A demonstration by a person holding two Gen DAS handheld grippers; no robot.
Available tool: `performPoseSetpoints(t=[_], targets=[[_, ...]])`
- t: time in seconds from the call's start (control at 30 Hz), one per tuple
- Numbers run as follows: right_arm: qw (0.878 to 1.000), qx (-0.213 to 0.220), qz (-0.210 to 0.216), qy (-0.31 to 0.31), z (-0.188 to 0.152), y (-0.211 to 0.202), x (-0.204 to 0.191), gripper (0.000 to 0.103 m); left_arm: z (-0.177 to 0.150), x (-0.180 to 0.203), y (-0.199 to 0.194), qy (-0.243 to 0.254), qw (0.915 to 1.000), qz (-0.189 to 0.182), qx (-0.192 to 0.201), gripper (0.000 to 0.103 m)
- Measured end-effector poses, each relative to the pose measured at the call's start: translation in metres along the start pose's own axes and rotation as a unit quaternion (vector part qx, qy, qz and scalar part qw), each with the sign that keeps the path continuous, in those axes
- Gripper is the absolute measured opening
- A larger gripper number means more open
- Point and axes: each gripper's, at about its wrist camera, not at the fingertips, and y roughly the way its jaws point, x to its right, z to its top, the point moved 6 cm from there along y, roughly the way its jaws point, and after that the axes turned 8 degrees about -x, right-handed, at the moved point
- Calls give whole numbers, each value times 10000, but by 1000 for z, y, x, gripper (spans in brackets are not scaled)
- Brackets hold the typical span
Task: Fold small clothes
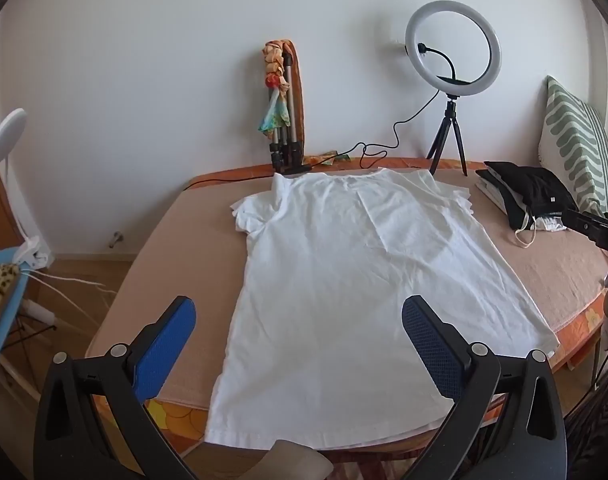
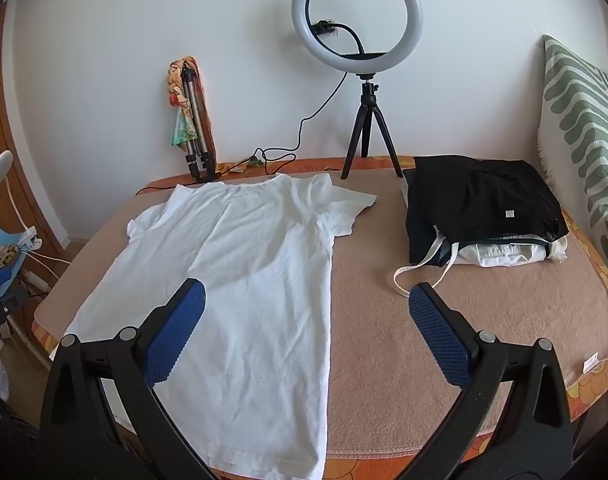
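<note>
A white T-shirt (image 1: 343, 280) lies spread flat on the beige-covered bed (image 1: 164, 280), collar toward the wall, hem at the near edge. In the right wrist view the same T-shirt (image 2: 240, 272) fills the left half of the bed (image 2: 423, 320). My left gripper (image 1: 300, 316) hovers above the shirt's lower part, blue pads wide apart, nothing between them. My right gripper (image 2: 307, 300) hangs over the shirt's right side edge, also open and holding nothing.
A stack of folded dark and white clothes (image 2: 483, 208) with a loose strap sits at the right of the bed. A ring light on a tripod (image 2: 359, 20) and a folded tripod wrapped in scarves (image 2: 192, 120) stand by the wall. A striped cushion (image 2: 583, 120) leans at far right.
</note>
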Motion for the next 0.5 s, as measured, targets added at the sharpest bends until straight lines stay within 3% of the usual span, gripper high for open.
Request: performPoseSetpoints(t=[0.03, 0.5], targets=[[9999, 127, -7, -99, 1, -9, -15, 103, 0, 0, 0, -2, 10000, -4, 0, 103], [9998, 160, 7, -114, 3, -11, -18, 103, 3, -6, -3, -65, 10000, 19, 61, 103]])
